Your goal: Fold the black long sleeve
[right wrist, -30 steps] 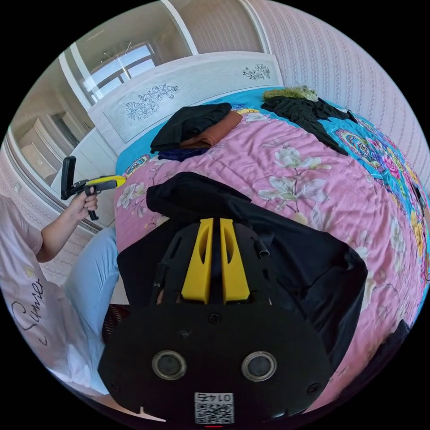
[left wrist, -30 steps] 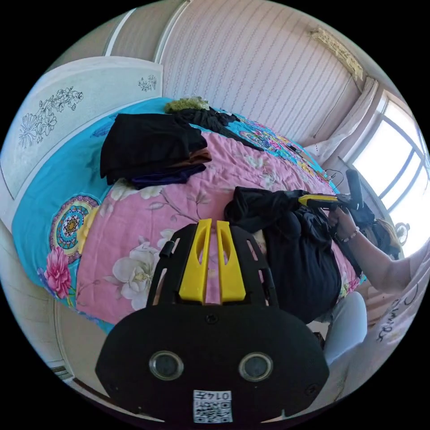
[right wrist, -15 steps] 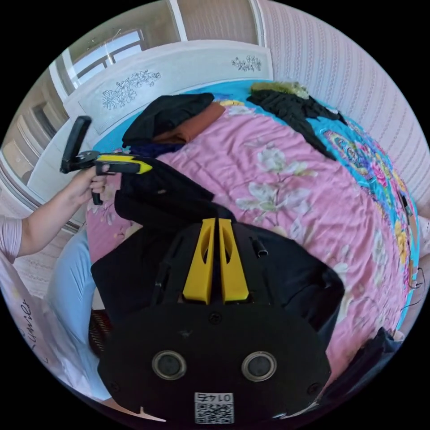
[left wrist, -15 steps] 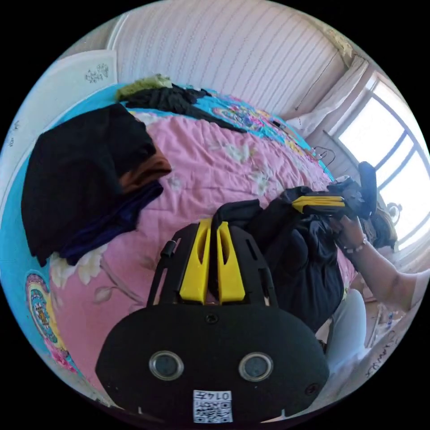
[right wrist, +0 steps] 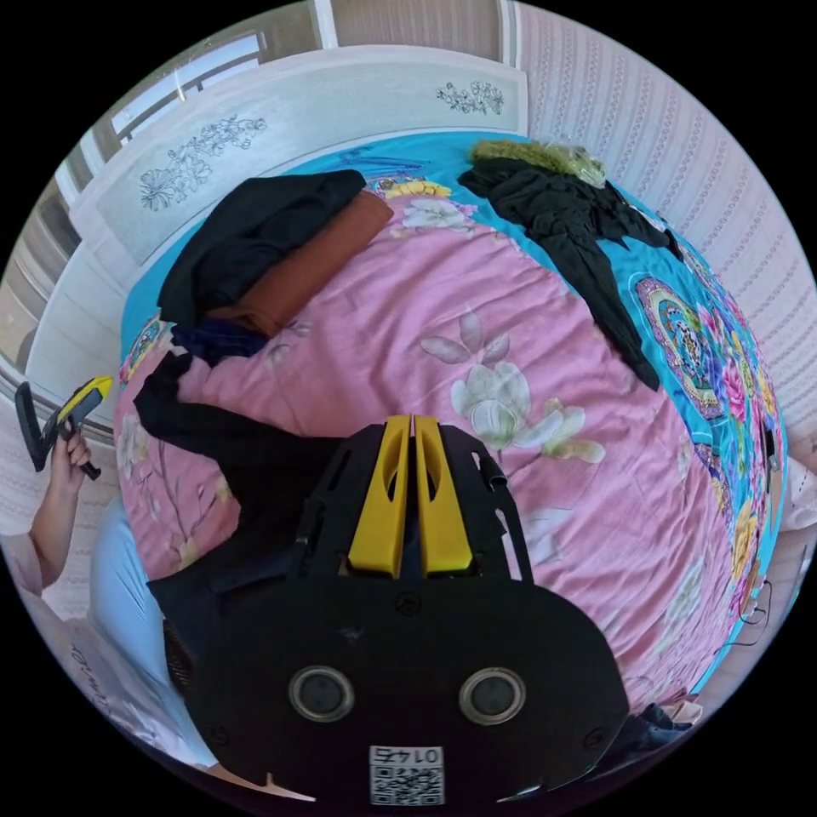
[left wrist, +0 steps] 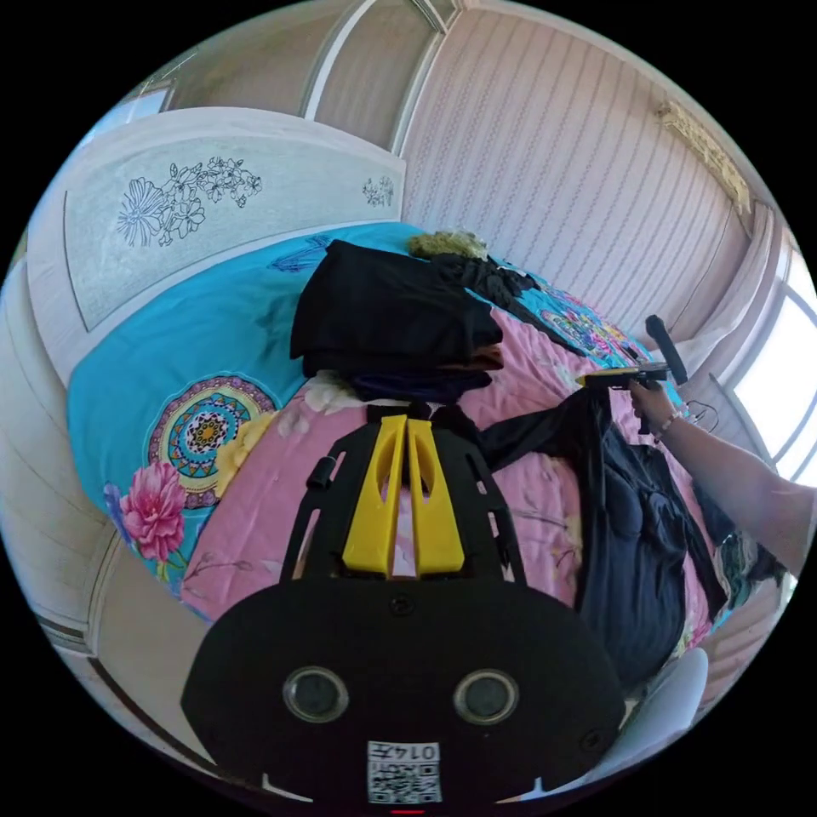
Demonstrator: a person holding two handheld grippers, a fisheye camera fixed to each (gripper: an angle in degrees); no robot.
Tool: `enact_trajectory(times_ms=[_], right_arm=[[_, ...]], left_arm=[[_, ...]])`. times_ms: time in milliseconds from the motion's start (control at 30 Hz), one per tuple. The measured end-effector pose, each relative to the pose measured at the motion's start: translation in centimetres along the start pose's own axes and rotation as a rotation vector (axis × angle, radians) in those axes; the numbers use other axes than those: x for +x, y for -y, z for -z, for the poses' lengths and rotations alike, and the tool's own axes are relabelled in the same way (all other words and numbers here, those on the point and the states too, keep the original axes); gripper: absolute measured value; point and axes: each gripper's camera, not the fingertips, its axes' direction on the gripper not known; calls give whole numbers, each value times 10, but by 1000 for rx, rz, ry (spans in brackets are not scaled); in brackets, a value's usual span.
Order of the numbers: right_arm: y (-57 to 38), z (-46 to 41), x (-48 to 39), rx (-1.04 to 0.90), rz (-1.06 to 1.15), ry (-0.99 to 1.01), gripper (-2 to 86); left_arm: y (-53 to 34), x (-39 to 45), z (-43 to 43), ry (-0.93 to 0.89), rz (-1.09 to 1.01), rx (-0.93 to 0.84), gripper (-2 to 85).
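The black long sleeve [left wrist: 634, 528] lies crumpled on the pink flowered quilt [left wrist: 255, 502] near the bed's edge, one sleeve pulled out straight. My left gripper [left wrist: 407, 419] is shut, with the end of that sleeve at its tips. In the same view my right gripper [left wrist: 587, 380], held by a hand, pinches the cloth at the sleeve's other end, lifted a little off the quilt. In the right gripper view my right gripper [right wrist: 413, 419] is shut with dark cloth between its jaws; the long sleeve [right wrist: 230, 442] runs left towards my left gripper [right wrist: 100, 387].
A pile of folded clothes [right wrist: 255, 230], black on brown on navy, sits near the white headboard [right wrist: 298, 111]. A loose black garment [right wrist: 579, 213] and a green one [right wrist: 536, 153] lie on the turquoise sheet by the striped wall. The person's legs [right wrist: 119, 579] are at the bed's edge.
My left gripper closed on the sleeve's end half a second ago. Since then the two grippers have moved apart, and the sleeve that was bunched between them is now drawn out straight.
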Motion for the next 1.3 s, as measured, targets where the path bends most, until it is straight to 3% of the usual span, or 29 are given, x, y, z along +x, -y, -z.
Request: enact_trajectory(times_ms=[100,233,333,467,633,867,1133,1300], right_arm=[[20,-18,-3,-52,-57,-37,-4],[32,2,-13,48,-90,-72,-1],[34,24,-48,176,85,78,5],[45,0,-122,86,361,248,39],[68,-46,-181,-116,498,52,3],[105,-9,-190,56,509,134,-4],[137,-29,-194,26,501,286,21],[143,-51,-188,-83,499,191,56]], left_arm=[[-11,-13,4,46,-30,-28,0],[-18,-23,-4,20,-163,-119,72],[-27,-11,-17,35,-305,-127,101],[-23,-6,-43,128,-351,-142,63],[-19,-27,-27,48,-314,-198,3],[0,-55,65,-77,-463,-256,-3],[20,-144,37,-67,-218,-301,-7],[-2,-172,33,-13,-168,-276,27]])
